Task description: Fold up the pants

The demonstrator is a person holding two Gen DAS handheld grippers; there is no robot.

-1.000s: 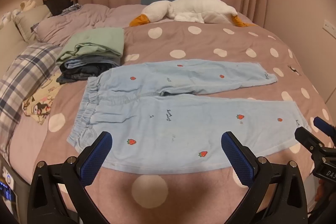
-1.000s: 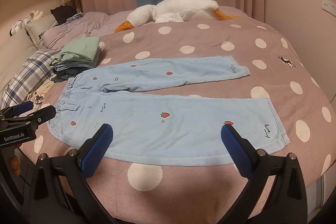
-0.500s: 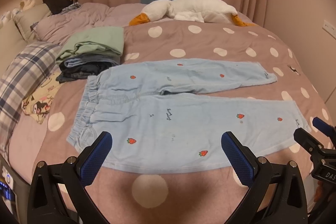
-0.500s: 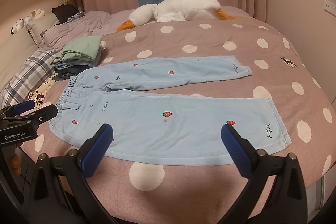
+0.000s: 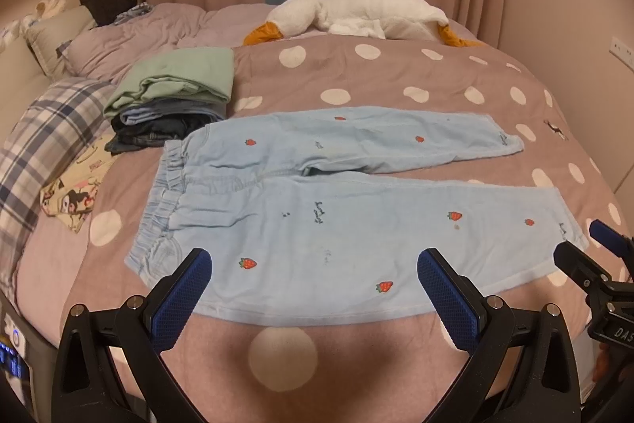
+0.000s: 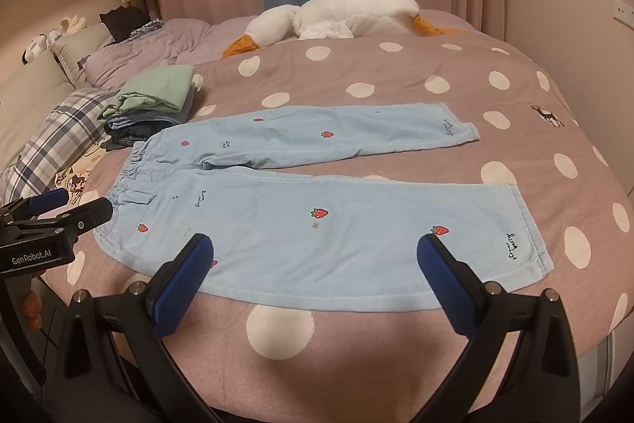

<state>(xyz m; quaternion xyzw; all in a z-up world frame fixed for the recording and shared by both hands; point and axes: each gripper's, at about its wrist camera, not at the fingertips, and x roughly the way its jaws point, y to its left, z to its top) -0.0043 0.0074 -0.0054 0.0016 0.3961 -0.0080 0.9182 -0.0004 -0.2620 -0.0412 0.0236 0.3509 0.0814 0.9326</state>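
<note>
Lying flat and unfolded on the bed point(image 5: 396, 74), legs apart, pants point(image 5: 337, 217) untouched; left gripper point(image 5: 315, 288) and right gripper point(image 6: 317, 276) released, hovering near the hem; every fold left.

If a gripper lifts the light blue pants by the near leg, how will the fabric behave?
The light blue pants lie flat and thin on the bed cover, so they will probably hang floppy and drape. The gathered elastic waistband looks thicker and may sag lower. The far leg lies separate, so it would likely trail behind.
</note>
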